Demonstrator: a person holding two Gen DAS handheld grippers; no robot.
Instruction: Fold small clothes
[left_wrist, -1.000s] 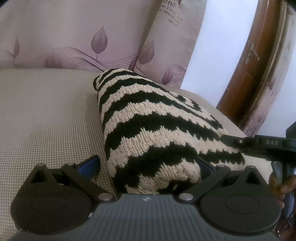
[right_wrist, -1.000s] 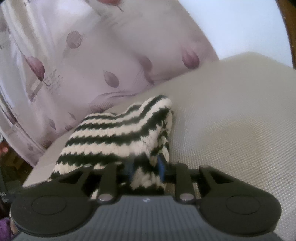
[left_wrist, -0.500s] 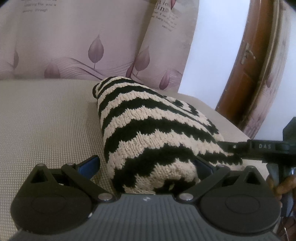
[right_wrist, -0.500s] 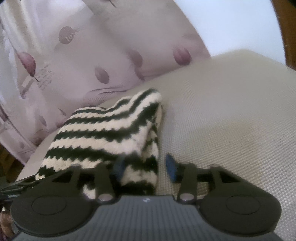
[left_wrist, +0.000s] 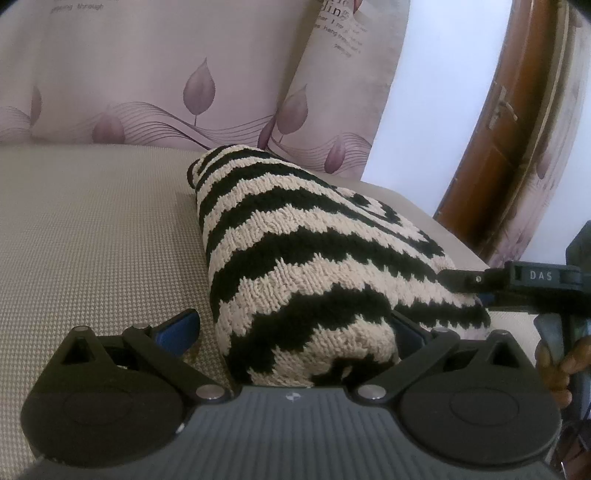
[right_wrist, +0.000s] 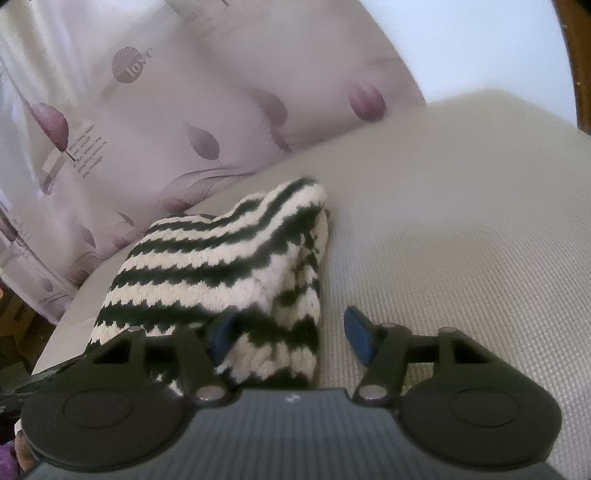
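The folded black-and-cream striped knit is laid on the beige cushion, near its right edge, with its long axis running away from both cameras toward the leaf-print pillows. The left claw is spread wide, and the near end of the knit is lodged between its fingers, against the right one. The right claw is also parted; the near corner of the knit is seen between its blue pads, unclamped. The next move is judged to start from these near ends.
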